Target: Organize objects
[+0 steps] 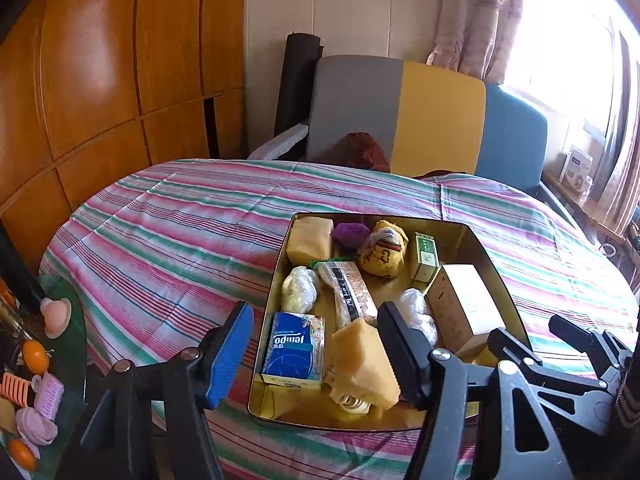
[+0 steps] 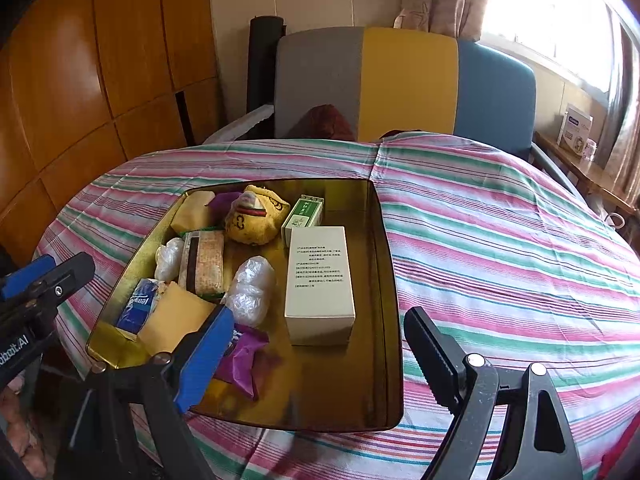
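Observation:
A gold metal tray (image 1: 498, 276) (image 2: 384, 264) sits on the striped tablecloth. It holds a blue Tempo tissue pack (image 1: 294, 350) (image 2: 138, 306), yellow sponges (image 1: 362, 360) (image 2: 176, 318), a white box (image 1: 466, 302) (image 2: 320, 280), a small green box (image 1: 426, 256) (image 2: 304, 214), a yellow pouch (image 1: 384, 254) (image 2: 254, 216), plastic-wrapped lumps (image 1: 298, 288) (image 2: 252, 288) and a purple packet (image 2: 242, 354). My left gripper (image 1: 316, 356) is open and empty over the tray's near left corner. My right gripper (image 2: 316, 356) is open and empty over the tray's near edge; it also shows in the left wrist view (image 1: 580, 332).
The striped tablecloth (image 1: 180, 232) (image 2: 500, 240) covers a round table. A grey, yellow and blue chair (image 1: 420, 116) (image 2: 400, 80) stands behind it. A side surface at left holds hair rollers (image 1: 48, 394) and small orange fruits (image 1: 36, 356). Wooden cabinets (image 1: 100, 80) line the left wall.

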Demonstrator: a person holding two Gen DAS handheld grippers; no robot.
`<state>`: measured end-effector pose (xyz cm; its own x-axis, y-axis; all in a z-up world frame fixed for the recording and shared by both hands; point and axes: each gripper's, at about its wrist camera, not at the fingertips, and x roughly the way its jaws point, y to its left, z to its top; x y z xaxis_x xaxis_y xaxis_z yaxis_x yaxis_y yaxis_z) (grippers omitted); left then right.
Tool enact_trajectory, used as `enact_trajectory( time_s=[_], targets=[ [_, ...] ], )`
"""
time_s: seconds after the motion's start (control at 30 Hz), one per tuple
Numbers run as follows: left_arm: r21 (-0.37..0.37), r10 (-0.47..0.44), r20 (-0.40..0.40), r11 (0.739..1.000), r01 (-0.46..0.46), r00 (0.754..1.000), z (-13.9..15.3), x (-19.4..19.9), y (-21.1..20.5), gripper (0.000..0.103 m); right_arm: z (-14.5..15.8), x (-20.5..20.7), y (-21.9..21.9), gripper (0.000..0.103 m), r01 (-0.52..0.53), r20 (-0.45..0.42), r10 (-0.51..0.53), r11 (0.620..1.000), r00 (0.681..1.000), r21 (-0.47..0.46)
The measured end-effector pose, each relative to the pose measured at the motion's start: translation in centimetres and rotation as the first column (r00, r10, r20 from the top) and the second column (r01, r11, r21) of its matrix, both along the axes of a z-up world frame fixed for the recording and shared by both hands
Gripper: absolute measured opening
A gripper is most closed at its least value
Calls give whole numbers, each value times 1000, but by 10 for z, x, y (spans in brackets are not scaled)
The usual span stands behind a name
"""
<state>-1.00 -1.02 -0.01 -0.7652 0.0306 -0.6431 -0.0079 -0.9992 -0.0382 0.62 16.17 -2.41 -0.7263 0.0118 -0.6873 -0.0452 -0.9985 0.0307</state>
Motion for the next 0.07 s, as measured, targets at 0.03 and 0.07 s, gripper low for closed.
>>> enact_trajectory(
  time_s=[0.03, 0.07],
  targets=[
    [-4, 1, -1, 1000, -1, 1000, 0, 0, 0, 65, 0, -1, -1, 88, -1, -1, 1, 1000, 1000, 1],
    [-4, -3, 4, 1000, 3, 1000, 0, -1, 0, 65, 0, 0, -1, 88, -2, -3, 2, 1000, 1000, 2]
  ],
)
